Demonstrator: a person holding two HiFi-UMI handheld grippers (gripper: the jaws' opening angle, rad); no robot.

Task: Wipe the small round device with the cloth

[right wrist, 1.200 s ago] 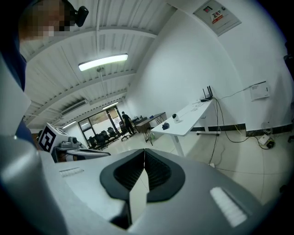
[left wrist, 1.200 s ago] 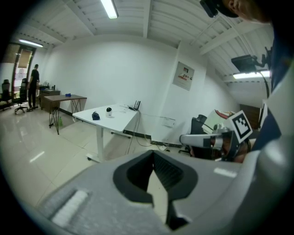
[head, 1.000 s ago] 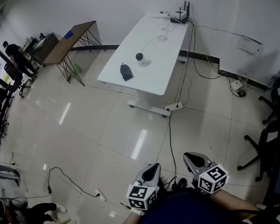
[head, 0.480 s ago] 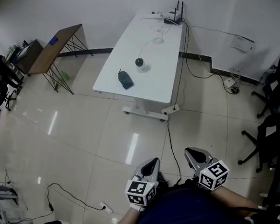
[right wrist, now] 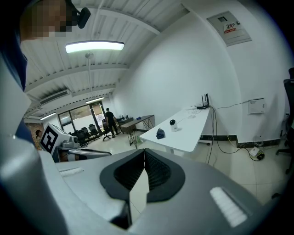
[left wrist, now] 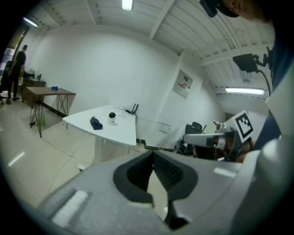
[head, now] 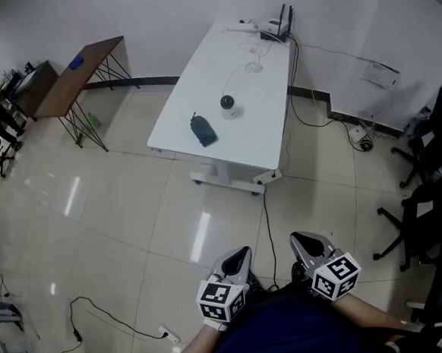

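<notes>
Both grippers are low at the bottom of the head view, well short of the white counter (head: 260, 134) and out over the tiled floor (head: 133, 217) on its near side. The left gripper (head: 242, 252) is clenched, pads pressed together with nothing between them, and its own view confirms it: jaws meeting at the tips, only floor showing below. The right gripper (head: 297, 239) is the same, clamped tight and empty, and it points toward the counter too. Up on the counter, the small round device (head: 229, 103) stands upright around the middle of the top, dark dome on a white body, with a thin cable (head: 251, 61) running from it toward the counter's far end. The cloth (head: 202, 130), a dark bunched lump, lies on the counter just nearer than the device and closer to the counter's left edge; the two sit near each other but apart, with white top showing between them. At the counter's far end a router (head: 278, 29) stands with its antennas up. A power strip (head: 270, 177) lies on the floor by the counter's foot, its cord trailing back across the tiles. Off the counter's left side stands a wooden counter (head: 76, 73) on dark metal legs, and on the counter's right side office chairs (head: 427, 186) are clustered.
</notes>
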